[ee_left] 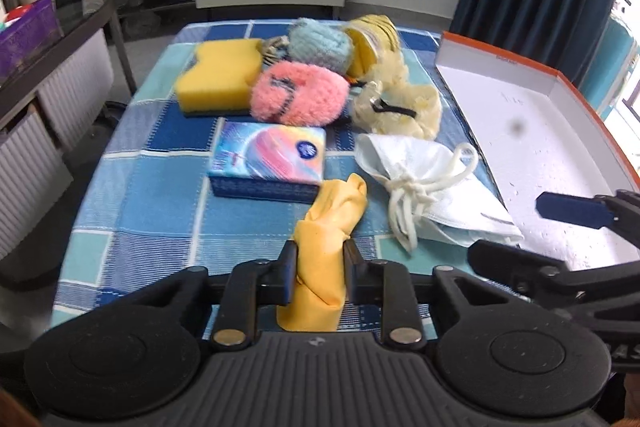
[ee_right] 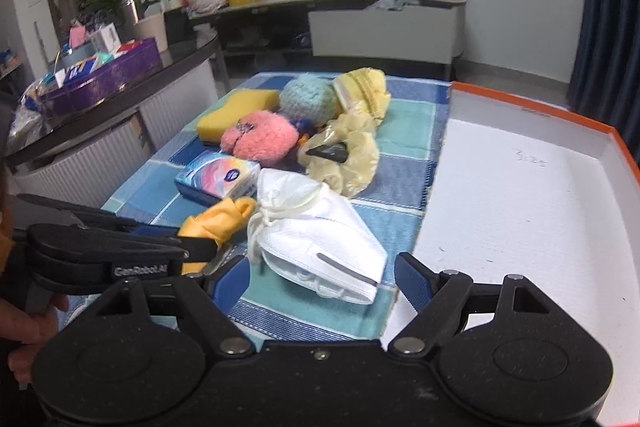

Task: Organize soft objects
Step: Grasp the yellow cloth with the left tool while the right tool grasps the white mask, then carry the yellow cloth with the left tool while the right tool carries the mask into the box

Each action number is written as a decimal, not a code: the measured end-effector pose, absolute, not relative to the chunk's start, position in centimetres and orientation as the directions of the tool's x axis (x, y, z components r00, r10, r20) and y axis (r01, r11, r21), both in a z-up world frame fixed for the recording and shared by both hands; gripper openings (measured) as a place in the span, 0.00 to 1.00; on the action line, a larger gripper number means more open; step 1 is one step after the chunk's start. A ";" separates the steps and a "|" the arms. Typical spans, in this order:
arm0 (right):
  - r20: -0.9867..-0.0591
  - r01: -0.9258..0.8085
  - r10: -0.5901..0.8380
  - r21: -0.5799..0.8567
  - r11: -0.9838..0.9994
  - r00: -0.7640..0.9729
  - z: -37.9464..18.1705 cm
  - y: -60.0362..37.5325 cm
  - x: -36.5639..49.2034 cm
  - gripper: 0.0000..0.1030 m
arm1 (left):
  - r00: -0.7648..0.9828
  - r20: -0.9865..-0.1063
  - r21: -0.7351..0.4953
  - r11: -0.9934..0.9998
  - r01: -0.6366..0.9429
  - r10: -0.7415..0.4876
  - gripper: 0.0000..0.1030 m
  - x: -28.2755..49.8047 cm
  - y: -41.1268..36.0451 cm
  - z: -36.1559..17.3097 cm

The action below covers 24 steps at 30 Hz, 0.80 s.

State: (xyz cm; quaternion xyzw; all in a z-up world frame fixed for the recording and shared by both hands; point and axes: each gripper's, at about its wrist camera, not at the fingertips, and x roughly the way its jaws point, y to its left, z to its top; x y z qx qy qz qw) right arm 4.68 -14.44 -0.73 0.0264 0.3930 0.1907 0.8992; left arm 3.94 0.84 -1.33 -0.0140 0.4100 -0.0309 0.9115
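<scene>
My left gripper (ee_left: pixel 320 267) is shut on a yellow cloth (ee_left: pixel 330 227) at the near edge of the blue checked tablecloth (ee_left: pixel 140 195); the cloth also shows in the right wrist view (ee_right: pixel 218 221). My right gripper (ee_right: pixel 322 279) is open and empty, just in front of the white face masks (ee_right: pixel 320 231), which also show in the left wrist view (ee_left: pixel 424 183). Behind lie a tissue pack (ee_left: pixel 268 159), a pink fluffy toy (ee_left: pixel 298 93), a yellow sponge (ee_left: pixel 220 75), a light-blue yarn ball (ee_left: pixel 320 45) and pale yellow scrunchies (ee_left: pixel 400 103).
A white box lid with an orange rim (ee_right: pixel 520 187) lies to the right of the cloth, also in the left wrist view (ee_left: pixel 540 131). A dark counter with a purple basket (ee_right: pixel 104 75) stands to the left. Shelves and a cabinet stand along the far wall.
</scene>
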 end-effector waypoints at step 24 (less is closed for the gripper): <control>-0.778 -0.367 0.314 0.115 0.923 0.544 -0.8 -11.5 9.8 0.69 | 0.702 -0.706 -0.133 0.991 -0.005 -0.091 0.23 1.9 3.5 1.2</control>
